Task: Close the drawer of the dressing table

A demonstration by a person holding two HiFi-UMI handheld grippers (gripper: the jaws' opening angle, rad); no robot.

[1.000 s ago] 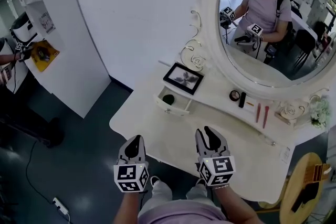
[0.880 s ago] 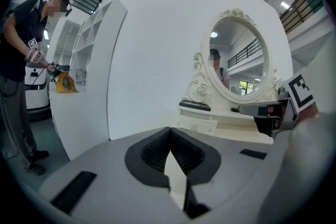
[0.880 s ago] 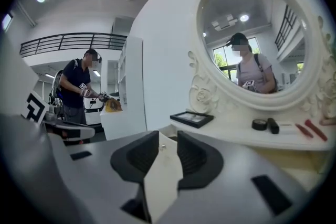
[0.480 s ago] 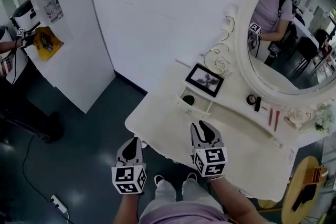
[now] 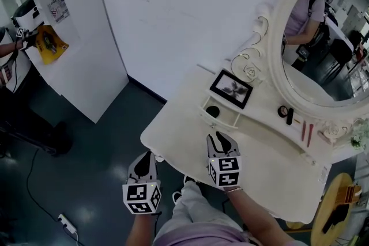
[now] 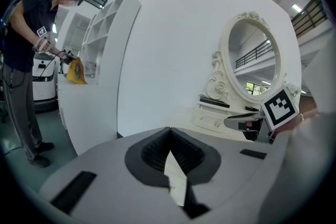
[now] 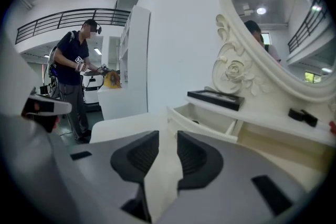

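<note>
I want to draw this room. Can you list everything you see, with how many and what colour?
dressing table: one, cream, middle
drawer: one, cream, pulled open at the table's back
dark round thing: one, inside the drawer
picture frame: one, black, on the shelf above the drawer
mirror: one, oval, cream carved frame, top right
makeup bits: a few, dark and red, on the shelf under the mirror
shelf unit: one, white, left
another person: one, dark clothes, far left
yellow thing: one, by that person
round wooden piece: one, brown, bottom right
left gripper: grey, jaws together, empty
right gripper: grey, jaws apart, empty, before the drawer
</note>
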